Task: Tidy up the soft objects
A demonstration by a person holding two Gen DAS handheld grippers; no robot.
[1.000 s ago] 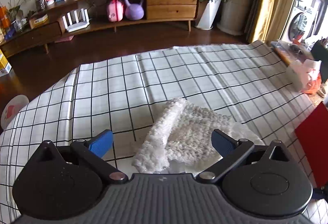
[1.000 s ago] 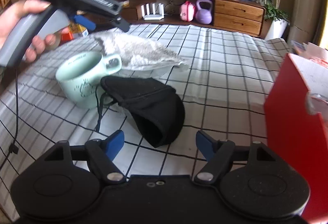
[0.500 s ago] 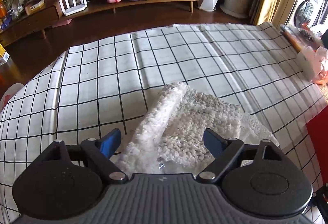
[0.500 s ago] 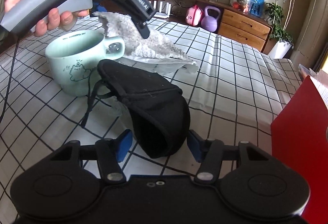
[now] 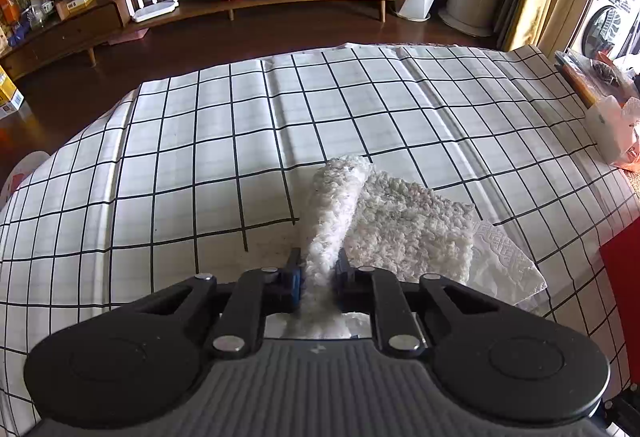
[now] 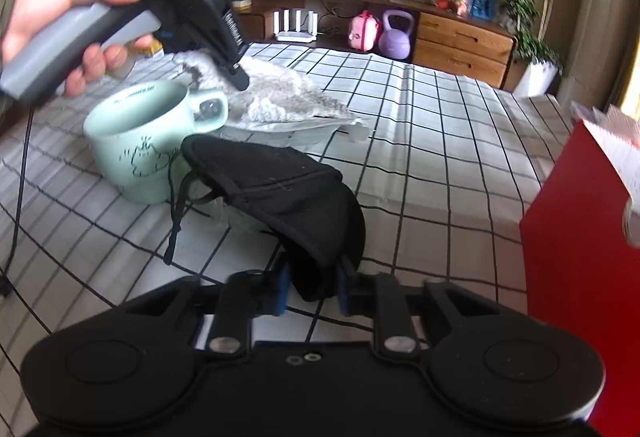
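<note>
Both grippers have just been closing, each with cloth between its fingers. The left gripper [image 5: 318, 271] now pinches the raised, rolled edge of a fluffy white cloth [image 5: 404, 229], its blue fingers [image 5: 295, 277] pressed against either side of the fold. The cloth lies on a checked tabletop [image 5: 200, 165], toward the near edge, on top of a white paper napkin [image 5: 508, 261] that sticks out at its right. The right gripper [image 6: 312, 287] has its fingers [image 6: 282, 291] clamped on the near edge of a black fabric pouch [image 6: 280, 189], which lies on the tabletop touching a pale green mug [image 6: 136, 145] that stands upright at its left. A black cord [image 6: 176, 221] hangs from the pouch onto the tabletop. Behind the mug, the right wrist view shows the white cloth again, with a person's hand [image 6: 60, 21] holding the left gripper's grey handle above it. A red box [image 6: 580, 257] stands at the tabletop's right side, well apart from the pouch.
</note>
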